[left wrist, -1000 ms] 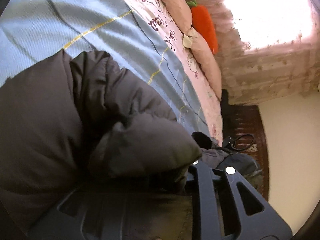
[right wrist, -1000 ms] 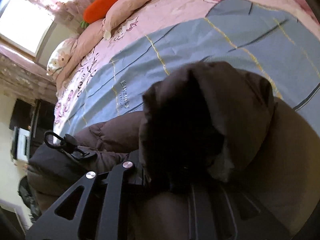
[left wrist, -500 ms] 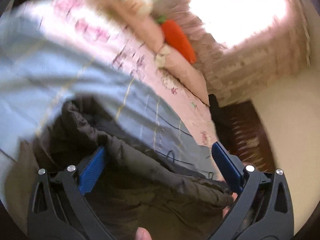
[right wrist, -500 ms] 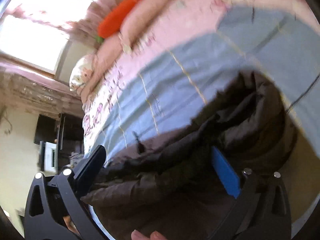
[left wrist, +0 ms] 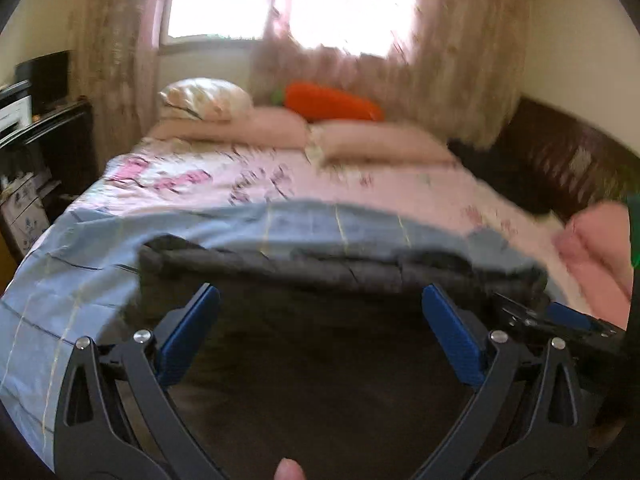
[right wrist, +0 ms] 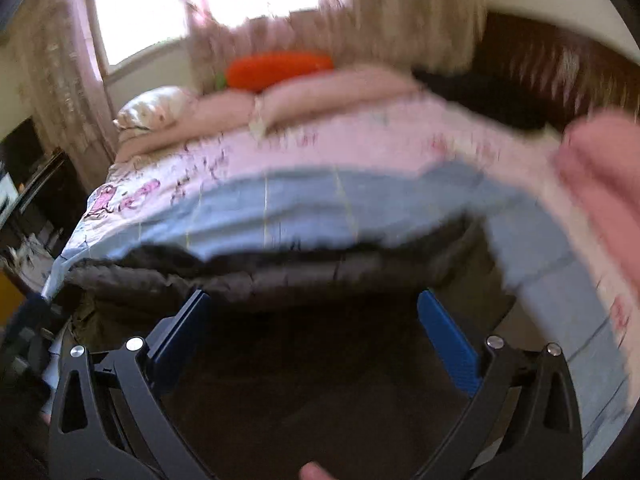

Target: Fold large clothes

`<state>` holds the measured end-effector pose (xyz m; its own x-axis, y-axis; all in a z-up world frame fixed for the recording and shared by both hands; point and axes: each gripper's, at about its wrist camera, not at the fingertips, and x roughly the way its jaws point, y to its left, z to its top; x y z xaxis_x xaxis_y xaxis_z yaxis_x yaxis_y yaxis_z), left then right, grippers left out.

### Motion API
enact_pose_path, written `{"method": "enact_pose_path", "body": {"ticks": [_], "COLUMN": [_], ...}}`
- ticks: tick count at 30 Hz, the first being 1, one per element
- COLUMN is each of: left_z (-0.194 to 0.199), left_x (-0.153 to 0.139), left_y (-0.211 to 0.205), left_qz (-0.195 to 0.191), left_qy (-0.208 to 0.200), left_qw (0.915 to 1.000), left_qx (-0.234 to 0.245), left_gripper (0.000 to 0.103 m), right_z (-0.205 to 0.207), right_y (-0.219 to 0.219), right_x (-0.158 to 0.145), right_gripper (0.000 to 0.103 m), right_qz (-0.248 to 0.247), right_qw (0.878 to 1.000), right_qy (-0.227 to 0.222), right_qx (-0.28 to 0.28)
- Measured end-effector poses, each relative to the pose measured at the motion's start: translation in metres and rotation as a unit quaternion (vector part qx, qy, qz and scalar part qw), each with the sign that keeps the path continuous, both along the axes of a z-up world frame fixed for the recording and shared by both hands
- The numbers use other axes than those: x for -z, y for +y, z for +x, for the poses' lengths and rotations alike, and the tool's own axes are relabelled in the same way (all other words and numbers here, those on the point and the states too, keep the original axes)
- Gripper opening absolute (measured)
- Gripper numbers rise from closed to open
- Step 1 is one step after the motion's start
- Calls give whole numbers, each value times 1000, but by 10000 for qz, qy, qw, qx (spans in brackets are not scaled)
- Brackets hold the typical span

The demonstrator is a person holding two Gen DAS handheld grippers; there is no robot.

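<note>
A dark brown padded jacket (left wrist: 312,344) lies flat on the near part of the bed, its far edge a puffy folded ridge; it also shows in the right wrist view (right wrist: 304,360). My left gripper (left wrist: 320,320) is open and empty, hovering over the jacket with blue pads (left wrist: 188,328) spread wide. My right gripper (right wrist: 312,328) is also open and empty over the jacket. The other gripper's tip (left wrist: 560,320) shows at the right of the left wrist view.
The bed has a blue sheet (left wrist: 80,264) over a pink printed cover (left wrist: 280,176). Pink pillows (left wrist: 376,140), a white pillow (left wrist: 204,98) and an orange carrot plush (left wrist: 328,102) lie at the window end. Dark furniture (left wrist: 44,128) stands left, a dark wooden headboard (left wrist: 560,160) right.
Both grippers let go of the jacket, opened wide and drew back level. The jacket went from bunched and held up to lying flat on the bed.
</note>
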<state>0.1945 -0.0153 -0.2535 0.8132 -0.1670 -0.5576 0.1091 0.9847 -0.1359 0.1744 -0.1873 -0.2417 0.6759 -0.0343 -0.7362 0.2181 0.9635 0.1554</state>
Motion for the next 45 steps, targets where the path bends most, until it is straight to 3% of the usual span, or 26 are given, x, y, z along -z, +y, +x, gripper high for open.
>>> {"method": "enact_pose_path", "body": {"ticks": [4,8,13,17,21,31,34,38,40,42,45], "left_z": [34,74,113,114,106,118,121,117,113,112,108], "left_x": [12,16,57,90,112,122,117,114,116,132,146], "left_y": [-5,-7,-11,-8,-5,10,33,96,118,158,164], "left_qz": [319,388,432,222,98,-146,7,165,489,-87,-88], "left_qy": [65,103,620,784,840,1131,1127,946,890,1194,1213], "left_qw": [9993,9988,9968,9966,9964,9933,9932,9946,9902,9835,9826], "left_qx": [158,267,259,118,50,191,291,-385,-957,-1355,-1404], "left_gripper": [101,101,101,101,101,101,101,101,101,101,101], "right_z": [27,60,101,106,101,112,112,106,103,105,106], "right_y": [-4,0,-5,-5,-4,-13,-36,-66,-81,-102,-130], "right_x": [13,14,38,75,94,104,102,104,106,110,117], "right_gripper": [102,102,102,102,102,102,102,102,102,101,99], "right_qz": [-147,-688,-959,-952,-938,-998,-1004,-1196,-1551,-1485,-1568], "right_qw": [9998,9976,9941,9927,9930,9906,9904,9895,9867,9885,9857], "right_qy": [91,44,403,633,586,697,647,371,229,264,375], "right_qx": [93,-80,-298,-389,-404,-623,-695,-724,-435,-148,499]}}
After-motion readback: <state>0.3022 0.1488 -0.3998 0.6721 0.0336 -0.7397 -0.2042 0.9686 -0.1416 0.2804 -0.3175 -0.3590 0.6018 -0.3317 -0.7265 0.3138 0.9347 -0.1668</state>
